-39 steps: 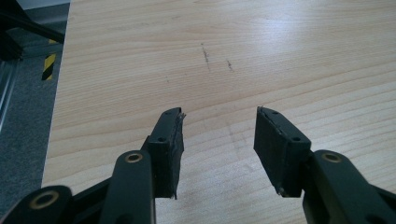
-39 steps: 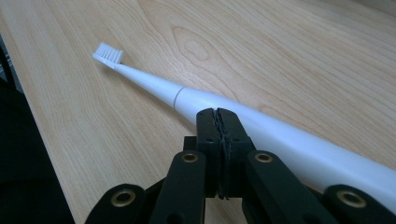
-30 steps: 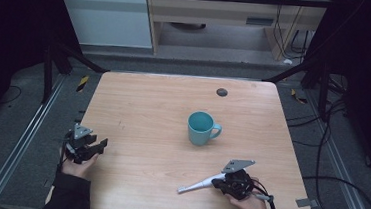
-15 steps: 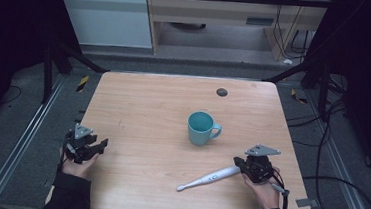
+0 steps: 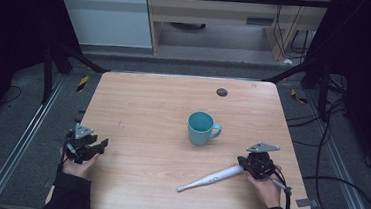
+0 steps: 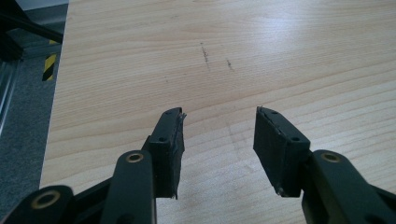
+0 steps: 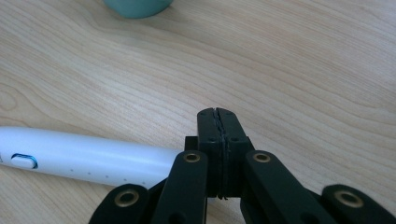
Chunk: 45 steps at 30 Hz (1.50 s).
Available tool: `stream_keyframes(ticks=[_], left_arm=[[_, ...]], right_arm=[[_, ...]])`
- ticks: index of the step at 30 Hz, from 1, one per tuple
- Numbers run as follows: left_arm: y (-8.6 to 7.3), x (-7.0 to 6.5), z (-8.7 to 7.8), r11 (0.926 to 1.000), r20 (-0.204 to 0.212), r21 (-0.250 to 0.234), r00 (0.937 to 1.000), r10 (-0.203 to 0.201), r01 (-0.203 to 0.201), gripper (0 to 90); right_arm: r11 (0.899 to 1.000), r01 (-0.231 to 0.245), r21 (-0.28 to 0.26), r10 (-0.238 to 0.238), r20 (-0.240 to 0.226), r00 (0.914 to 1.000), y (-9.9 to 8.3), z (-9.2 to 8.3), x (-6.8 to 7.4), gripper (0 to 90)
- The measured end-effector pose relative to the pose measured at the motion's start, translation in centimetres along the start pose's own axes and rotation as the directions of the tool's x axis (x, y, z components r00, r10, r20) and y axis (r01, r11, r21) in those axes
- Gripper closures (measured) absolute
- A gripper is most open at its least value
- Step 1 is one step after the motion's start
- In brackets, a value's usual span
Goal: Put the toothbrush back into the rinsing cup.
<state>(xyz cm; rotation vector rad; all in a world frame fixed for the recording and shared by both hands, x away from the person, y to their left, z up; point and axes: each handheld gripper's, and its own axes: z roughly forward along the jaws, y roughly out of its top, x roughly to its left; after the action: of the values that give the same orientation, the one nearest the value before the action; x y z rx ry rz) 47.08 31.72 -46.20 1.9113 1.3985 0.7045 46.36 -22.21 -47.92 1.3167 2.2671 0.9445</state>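
Resting near edge: left gripper (image 5: 101, 143), jaws wide, nothing between
right gripper (image 7: 217, 113): jaws pressed together, empty, toothbrush (image 5: 210, 177) lying just beside it
mug (image 5: 201, 128): teal, upright, mid-table (image 5: 148, 101)
far: dark disc (image 5: 221, 92)

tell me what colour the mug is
Teal, inside and out; the mug shows best in the high view.

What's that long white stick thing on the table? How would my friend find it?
Start at the wooden table and find the teal mug near its middle. Look toward the person's side, to the right gripper: the white electric toothbrush lies flat beside it. It is the long thin white thing there, with a small blue-ringed button.
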Motion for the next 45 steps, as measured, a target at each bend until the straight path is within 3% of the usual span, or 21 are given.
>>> stream_keyframes(ticks=[7,22,45], left_arm=[[0.0,0.0,-0.1,1.0,0.001,-0.003,1.0,0.001,-0.001,52.1],[0.1,0.0,-0.1,1.0,0.003,-0.008,1.0,-0.001,0.001,52.1],[0.0,0.0,-0.2,1.0,0.006,-0.007,1.0,-0.003,0.003,52.3]], right_arm=[[0.999,0.028,0.029,-0.028,0.018,0.9994,-0.3,-0.2,0.3,89.5],[0.999,0.013,0.047,-0.014,0.011,0.9999,-1.2,-1.2,0.2,89.5],[0.997,0.033,0.067,-0.033,-0.001,0.9995,-2.3,-2.0,0.1,89.3]])
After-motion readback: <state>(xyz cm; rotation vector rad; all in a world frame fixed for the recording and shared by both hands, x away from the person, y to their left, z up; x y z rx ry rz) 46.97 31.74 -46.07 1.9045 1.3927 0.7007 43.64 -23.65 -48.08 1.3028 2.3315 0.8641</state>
